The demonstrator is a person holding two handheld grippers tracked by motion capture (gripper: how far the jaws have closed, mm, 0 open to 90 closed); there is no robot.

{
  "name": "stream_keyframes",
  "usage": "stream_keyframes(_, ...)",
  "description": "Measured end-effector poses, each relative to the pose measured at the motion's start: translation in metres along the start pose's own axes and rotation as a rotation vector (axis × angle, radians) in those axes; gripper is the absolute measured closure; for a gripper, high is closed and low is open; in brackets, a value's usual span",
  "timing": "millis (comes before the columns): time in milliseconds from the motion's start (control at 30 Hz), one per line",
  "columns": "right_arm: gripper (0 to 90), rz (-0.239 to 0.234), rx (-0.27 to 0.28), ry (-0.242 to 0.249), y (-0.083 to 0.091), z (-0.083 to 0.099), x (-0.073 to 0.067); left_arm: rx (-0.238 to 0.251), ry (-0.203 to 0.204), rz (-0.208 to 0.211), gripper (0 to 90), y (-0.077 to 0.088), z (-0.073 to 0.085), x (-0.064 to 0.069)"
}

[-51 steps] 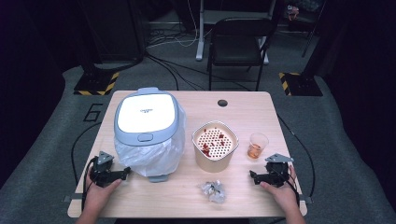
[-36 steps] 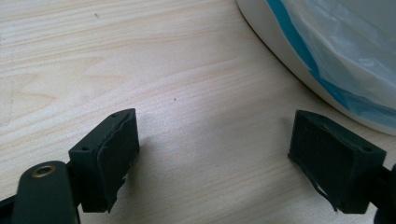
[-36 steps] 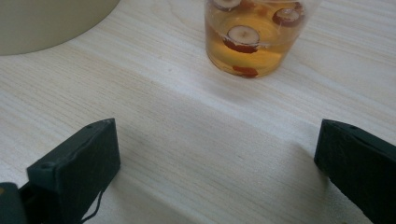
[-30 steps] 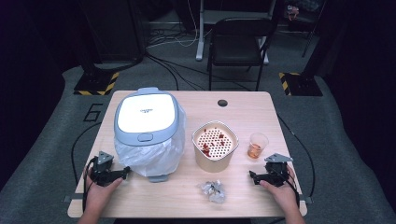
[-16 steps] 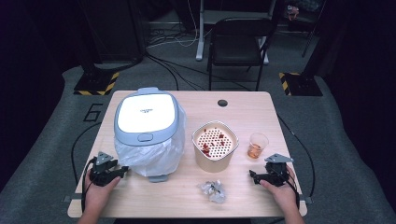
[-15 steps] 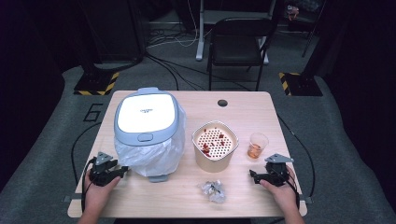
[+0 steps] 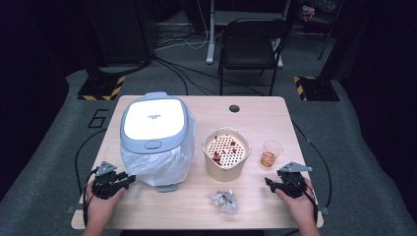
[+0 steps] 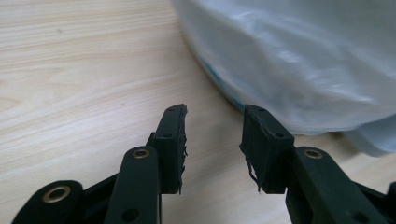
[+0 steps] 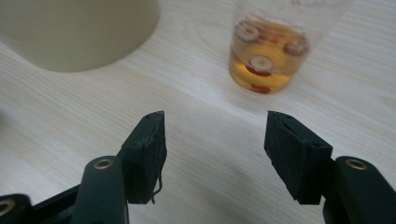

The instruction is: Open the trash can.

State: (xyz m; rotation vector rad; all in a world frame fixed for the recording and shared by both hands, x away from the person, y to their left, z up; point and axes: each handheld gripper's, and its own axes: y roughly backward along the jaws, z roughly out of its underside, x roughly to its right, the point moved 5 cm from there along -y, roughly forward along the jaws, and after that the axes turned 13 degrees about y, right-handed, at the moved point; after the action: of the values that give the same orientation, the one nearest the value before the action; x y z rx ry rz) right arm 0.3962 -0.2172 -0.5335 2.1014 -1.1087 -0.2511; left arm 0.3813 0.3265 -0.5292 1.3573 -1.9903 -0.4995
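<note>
**op_remote:** Both my grippers sit low at the near edge of the table [image 7: 255, 105]. My left gripper [image 7: 129, 180] is just beside the bin [image 7: 155, 137] with the plastic bag [image 8: 299, 60] pulled over it; my right gripper [image 7: 268, 182] looks toward the cup [image 9: 273, 51] of amber liquid with fruit bits, and the beige strainer pot [image 7: 227, 153] stands to the cup's left. Both sets of jaws have just been closing but still stand partly apart, nothing between them, only bare wood.

**benchwatcher:** So what bites you from here?

**op_remote:** Mostly the cup. It's thin clear plastic, so a hard squeeze or a nudge from one jaw tips it and the liquid runs across the table. On the left, a jaw could snag the loose bag and drag it off the bin.

**benchwatcher:** And the crumpled wrapper [image 7: 223, 199] up front?

**op_remote:** Probably foil or film, too small to tell. It lies between my hands, easy to sweep off.
</note>
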Motion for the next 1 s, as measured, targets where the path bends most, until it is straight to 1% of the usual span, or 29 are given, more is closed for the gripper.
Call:
stream_keyframes(33, 38.0, 0.0, 0.0, 0.0, 0.0, 0.0, 0.0, 0.0, 0.0, 0.0, 59.8, 0.0, 0.0, 0.0)
stream_keyframes(67, 38.6, -0.003, 0.015, 0.008, 0.003, -0.005, -0.004, -0.01, -0.011, -0.001, 60.1, 0.001, 0.0, 0.002)
stream_keyframes(100, 38.6, -0.003, 0.015, 0.008, 0.003, -0.005, -0.004, -0.015, -0.019, -0.003, 60.1, 0.002, 0.001, 0.005)
stream_keyframes(133, 40.6, -0.015, 0.023, 0.002, 0.008, -0.01, -0.009, -0.037, -0.057, -0.002, 61.2, 0.004, 0.001, 0.01)
stream_keyframes(167, 41.0, -0.028, 0.037, 0.01, 0.01, -0.013, -0.013, -0.037, -0.057, -0.002, 61.6, 0.004, 0.001, 0.01)
stream_keyframes(200, 41.0, -0.028, 0.037, 0.01, 0.01, -0.013, -0.013, -0.048, -0.067, 0.001, 61.6, 0.005, 0.003, 0.012)
stream_keyframes(233, 44.1, -0.057, 0.053, 0.03, 0.015, -0.019, -0.022, -0.069, -0.096, 0.009, 62.0, 0.009, 0.006, 0.016)
stream_keyframes(267, 45.3, -0.075, 0.054, 0.032, 0.017, -0.022, -0.027, -0.08, -0.101, 0.019, 62.3, 0.01, 0.008, 0.018)
stream_keyframes(300, 45.3, -0.075, 0.054, 0.032, 0.017, -0.022, -0.027, -0.08, -0.101, 0.019, 62.3, 0.01, 0.008, 0.018)
stream_keyframes(367, 50.3, -0.123, 0.075, 0.049, 0.021, -0.029, -0.038, -0.08, -0.097, 0.03, 62.3, 0.011, 0.012, 0.023)
stream_keyframes(400, 51.6, -0.154, 0.087, 0.067, 0.024, -0.034, -0.047, -0.089, -0.109, 0.036, 62.3, 0.013, 0.013, 0.025)
stream_keyframes(433, 51.6, -0.171, 0.095, 0.074, 0.025, -0.038, -0.053, -0.095, -0.125, 0.043, 62.3, 0.014, 0.016, 0.028)
stream_keyframes(467, 51.6, -0.171, 0.095, 0.074, 0.025, -0.038, -0.053, -0.095, -0.125, 0.043, 62.3, 0.014, 0.016, 0.028)
stream_keyframes(500, 50.5, -0.198, 0.113, 0.091, 0.027, -0.044, -0.065, -0.091, -0.129, 0.056, 62.1, 0.014, 0.017, 0.031)
stream_keyframes(533, 49.5, -0.217, 0.123, 0.102, 0.028, -0.047, -0.071, -0.091, -0.129, 0.056, 62.0, 0.014, 0.017, 0.031)
stream_keyframes(567, 49.5, -0.217, 0.123, 0.102, 0.028, -0.047, -0.071, -0.086, -0.12, 0.064, 62.0, 0.014, 0.018, 0.033)
stream_keyframes(633, 47.7, -0.269, 0.149, 0.108, 0.029, -0.053, -0.085, -0.083, -0.117, 0.068, 61.2, 0.012, 0.02, 0.032)
stream_keyframes(667, 47.1, -0.28, 0.156, 0.118, 0.029, -0.054, -0.089, -0.086, -0.11, 0.077, 61.2, 0.011, 0.021, 0.032)
stream_keyframes(700, 45.3, -0.308, 0.16, 0.125, 0.029, -0.058, -0.098, -0.081, -0.102, 0.091, 61.4, 0.009, 0.021, 0.034)
stream_keyframes(733, 45.3, -0.308, 0.16, 0.125, 0.029, -0.058, -0.098, -0.081, -0.102, 0.091, 61.4, 0.009, 0.021, 0.034)
stream_keyframes(767, 43.8, -0.334, 0.171, 0.13, 0.027, -0.061, -0.106, -0.078, -0.111, 0.092, 61.7, 0.01, 0.021, 0.037)
stream_keyframes(800, 43.3, -0.35, 0.174, 0.131, 0.025, -0.062, -0.11, -0.078, -0.111, 0.092, 61.8, 0.01, 0.021, 0.037)
stream_keyframes(833, 43.3, -0.35, 0.174, 0.131, 0.025, -0.062, -0.11, -0.072, -0.119, 0.096, 61.8, 0.009, 0.021, 0.038)
stream_keyframes(867, 42.8, -0.37, 0.174, 0.134, 0.024, -0.062, -0.114, -0.078, -0.124, 0.098, 62.1, 0.009, 0.022, 0.04)
stream_keyframes(900, 42.1, -0.384, 0.18, 0.147, 0.02, -0.063, -0.117, -0.087, -0.134, 0.101, 62.5, 0.01, 0.022, 0.042)
stream_keyframes(933, 41.3, -0.398, 0.174, 0.165, 0.016, -0.062, -0.123, -0.077, -0.137, 0.107, 63.7, 0.008, 0.022, 0.043)
stream_keyframes(967, 41.2, -0.405, 0.171, 0.167, 0.014, -0.061, -0.127, -0.082, -0.135, 0.106, 64.3, 0.009, 0.022, 0.045)
stream_keyframes(1000, 41.3, -0.412, 0.169, 0.18, 0.011, -0.061, -0.129, -0.081, -0.14, 0.115, 64.3, 0.008, 0.022, 0.046)
